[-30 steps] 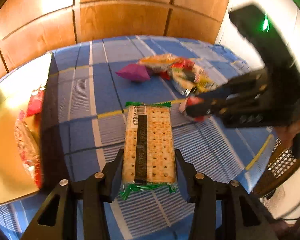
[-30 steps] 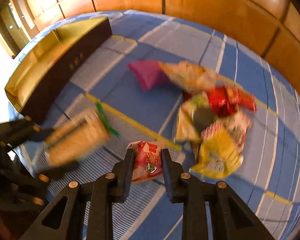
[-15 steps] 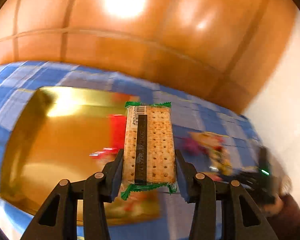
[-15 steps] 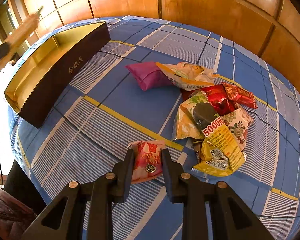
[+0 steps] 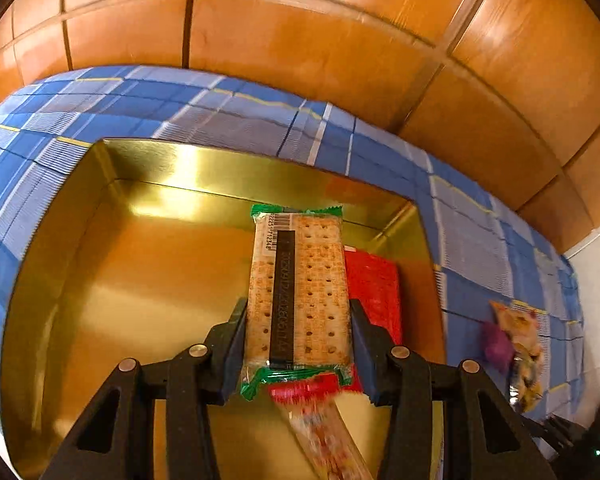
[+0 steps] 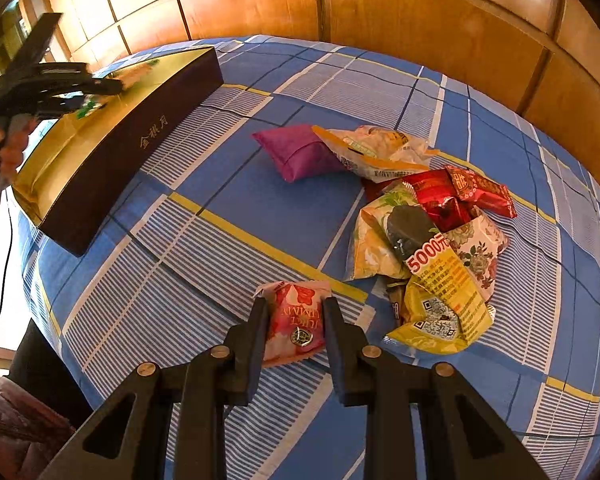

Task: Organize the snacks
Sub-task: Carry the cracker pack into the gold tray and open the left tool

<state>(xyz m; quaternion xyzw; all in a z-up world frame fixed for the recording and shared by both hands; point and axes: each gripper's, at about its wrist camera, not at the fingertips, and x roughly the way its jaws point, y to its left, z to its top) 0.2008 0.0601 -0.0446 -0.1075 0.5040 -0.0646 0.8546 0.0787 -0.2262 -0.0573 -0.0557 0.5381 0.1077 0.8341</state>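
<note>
both grippers clamped: left gripper w/ cracker pack, right gripper w/ pink packet, blue plaid cloth, wood panels

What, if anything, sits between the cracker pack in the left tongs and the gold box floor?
Nothing covers the box: it is open-topped, and the cracker pack hangs over it. A red packet and another snack already lie below and right of the pack; the floor to their left is bare.

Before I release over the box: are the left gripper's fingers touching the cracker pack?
Touching. In the left wrist view both fingers of the left gripper press the long sides of the cracker pack, no gap, above the gold box.
</note>
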